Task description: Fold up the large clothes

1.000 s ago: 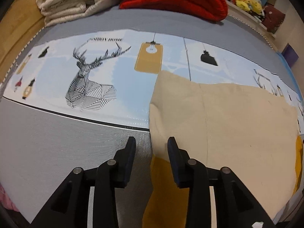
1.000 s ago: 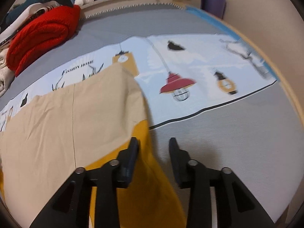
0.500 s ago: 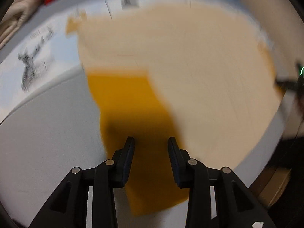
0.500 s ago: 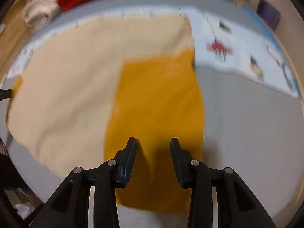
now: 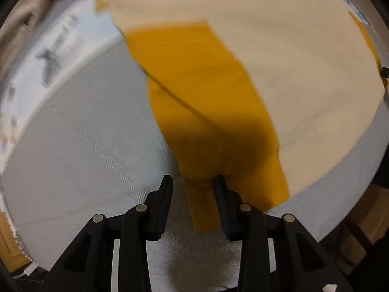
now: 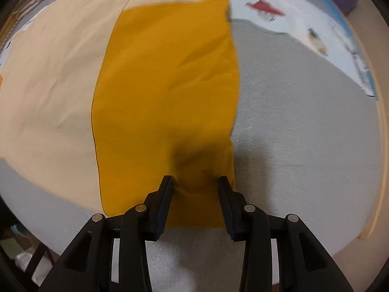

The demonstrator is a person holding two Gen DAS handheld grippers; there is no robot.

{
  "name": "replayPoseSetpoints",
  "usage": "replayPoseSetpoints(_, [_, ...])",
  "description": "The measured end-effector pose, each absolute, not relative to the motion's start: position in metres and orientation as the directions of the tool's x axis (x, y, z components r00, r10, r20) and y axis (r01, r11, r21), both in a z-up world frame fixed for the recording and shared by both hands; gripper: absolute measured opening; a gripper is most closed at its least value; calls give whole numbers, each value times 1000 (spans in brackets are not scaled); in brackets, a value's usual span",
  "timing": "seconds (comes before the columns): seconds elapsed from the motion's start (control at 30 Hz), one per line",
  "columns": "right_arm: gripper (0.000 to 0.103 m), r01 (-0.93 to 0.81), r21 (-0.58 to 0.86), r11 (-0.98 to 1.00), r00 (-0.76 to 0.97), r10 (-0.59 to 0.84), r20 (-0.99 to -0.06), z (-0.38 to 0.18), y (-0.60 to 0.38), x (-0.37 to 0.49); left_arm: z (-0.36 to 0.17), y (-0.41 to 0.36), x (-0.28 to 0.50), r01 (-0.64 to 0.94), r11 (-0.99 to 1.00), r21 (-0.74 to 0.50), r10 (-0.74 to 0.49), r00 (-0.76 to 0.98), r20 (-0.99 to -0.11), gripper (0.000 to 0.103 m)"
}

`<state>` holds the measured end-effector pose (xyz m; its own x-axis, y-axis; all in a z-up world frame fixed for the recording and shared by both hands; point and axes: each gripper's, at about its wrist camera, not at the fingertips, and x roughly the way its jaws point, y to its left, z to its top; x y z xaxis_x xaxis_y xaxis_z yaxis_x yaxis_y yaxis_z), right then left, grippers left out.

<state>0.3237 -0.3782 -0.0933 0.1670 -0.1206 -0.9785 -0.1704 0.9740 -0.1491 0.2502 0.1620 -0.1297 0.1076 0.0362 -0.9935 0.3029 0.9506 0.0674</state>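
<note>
Lying flat on a grey bedspread, the cream garment spreads out ahead of both grippers, with a mustard-yellow sleeve at each side reaching back toward the fingers. In the right wrist view, the right gripper points down at the cuff end of one sleeve; its jaws stand partly apart with yellow cloth bunched between the tips, shadowed there, and the pads seem to press into the fabric without visibly pinching it. Beyond its right finger lies bare grey cover, then a pale blue printed band with lamp pictures. In the left wrist view, the left gripper also points down, jaws partly apart; the narrow end of the other yellow sleeve runs between them, lying against the right finger, while the left finger sits over grey cover. Motion blur smears this view. The cream body fills the area ahead and right.
</note>
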Motion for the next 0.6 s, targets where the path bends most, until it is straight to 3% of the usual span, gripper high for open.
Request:
replayPoseSetpoints(0.13, [38,-113,-185,976,425,-121,-897,-27,-349,308,-75,154,239,151,982,112,57,330,-942,31])
replayPoseSetpoints(0.3, [38,-154,-129,980,644,1,-765,25,-270,263,-38,126,196,-29,1000,-5,11,524,-852,32])
replayPoseSetpoints(0.47, [38,-211,-160,964,702,35,-711,8,-194,218,-72,110,151,-190,971,-142,-13,556,-831,33])
replayPoseSetpoints(0.6, [38,-205,-145,968,664,28,-747,-27,-164,209,-102,104,135,-231,966,-115,23,522,-853,32])
